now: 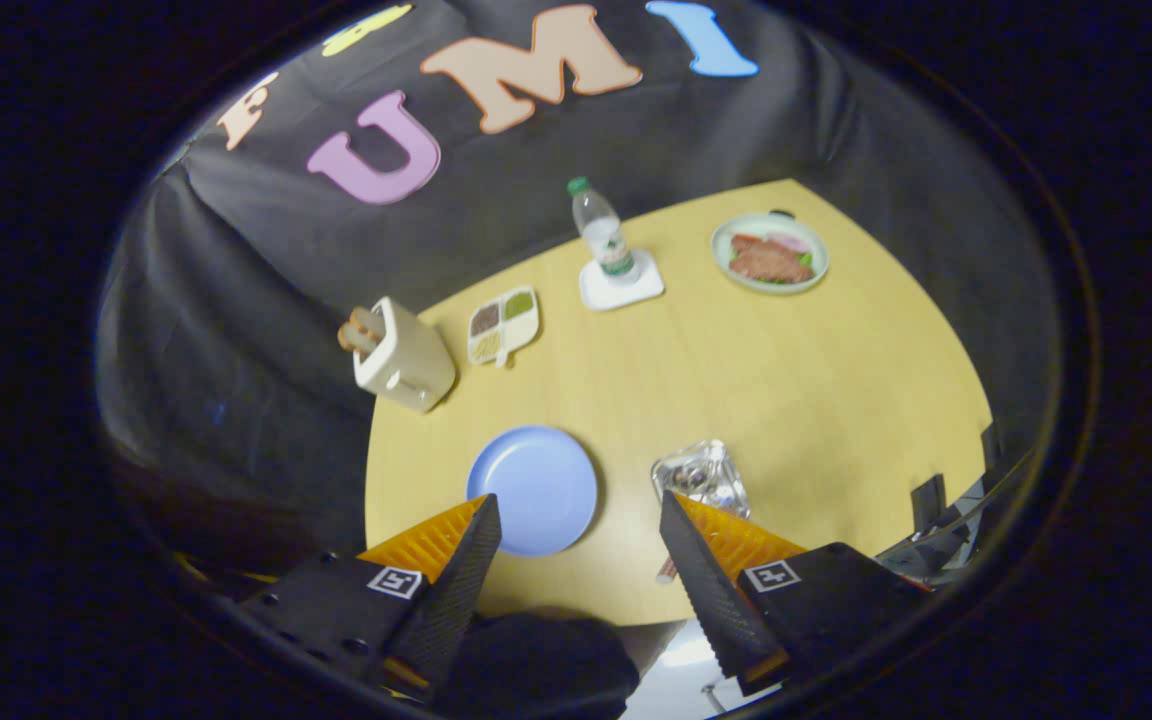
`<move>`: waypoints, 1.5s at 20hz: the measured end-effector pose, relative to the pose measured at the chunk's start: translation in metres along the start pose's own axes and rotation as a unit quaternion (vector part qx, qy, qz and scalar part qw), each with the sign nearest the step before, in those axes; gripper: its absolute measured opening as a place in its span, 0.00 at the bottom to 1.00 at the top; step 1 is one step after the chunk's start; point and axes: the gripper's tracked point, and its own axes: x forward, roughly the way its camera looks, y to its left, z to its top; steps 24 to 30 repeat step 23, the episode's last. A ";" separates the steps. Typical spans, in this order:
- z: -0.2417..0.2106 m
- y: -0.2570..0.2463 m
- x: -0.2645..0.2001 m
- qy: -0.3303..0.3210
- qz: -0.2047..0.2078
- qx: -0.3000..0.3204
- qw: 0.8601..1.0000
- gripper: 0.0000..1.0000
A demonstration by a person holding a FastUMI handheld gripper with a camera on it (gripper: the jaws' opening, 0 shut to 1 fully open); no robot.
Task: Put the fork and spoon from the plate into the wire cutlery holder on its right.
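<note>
Yellow wood-grain counter (786,400) carries a round blue plate (533,488), which lies just ahead of the claw (581,515) and looks bare from here. The claw's 2 black fingers (471,560) stand wide apart and hold nothing. Right of the plate, touching the tip of the right finger in this view, sits the shiny wire cutlery holder (701,478), with silvery contents inside that are too blurred to identify. Farther off stand a cream toaster (401,355), a divided snack tray (503,325), a clear plastic bottle (601,230) on a white square coaster (622,285), and a pale green plate of food (770,252).
</note>
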 end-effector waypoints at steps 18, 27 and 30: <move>0.028 0.060 -0.086 -0.439 0.023 -0.043 0.897 0.99; 0.030 0.069 -0.121 -0.490 0.004 -0.084 0.868 0.99; 0.030 0.069 -0.121 -0.490 0.004 -0.084 0.868 0.99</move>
